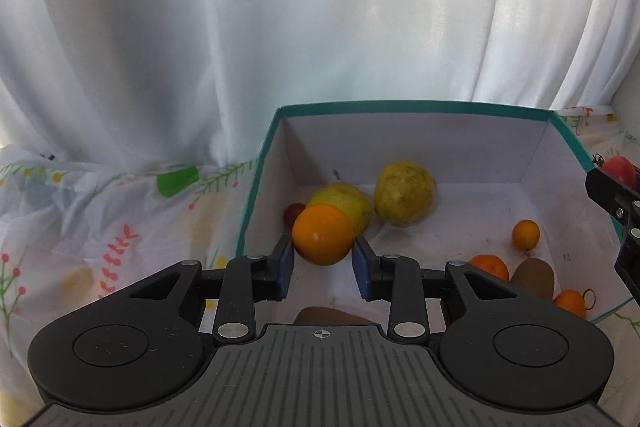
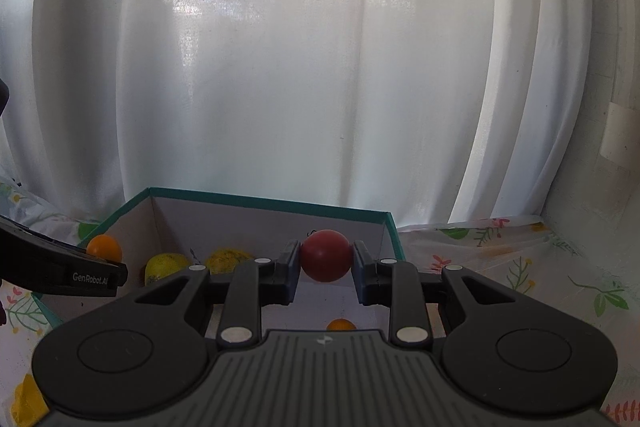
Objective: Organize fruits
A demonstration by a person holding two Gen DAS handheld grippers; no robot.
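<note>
A teal-edged box (image 1: 416, 105) with a white inside holds fruit: two yellow-green fruits (image 1: 404, 193), a small red fruit (image 1: 294, 211), small oranges (image 1: 525, 234) and kiwis (image 1: 534, 277). My left gripper (image 1: 323, 257) is shut on an orange (image 1: 322, 233) and holds it above the box's left part. My right gripper (image 2: 326, 267) is shut on a red fruit (image 2: 325, 255) and holds it above the box (image 2: 272, 203). The right gripper's side shows at the right edge of the left wrist view (image 1: 616, 211). The orange also shows in the right wrist view (image 2: 104, 247).
The box stands on a floral tablecloth (image 1: 100, 227). A white curtain (image 1: 320, 7) hangs close behind it. A wall (image 2: 612, 187) stands at the right. The left gripper's body (image 2: 60, 273) crosses the left side of the right wrist view.
</note>
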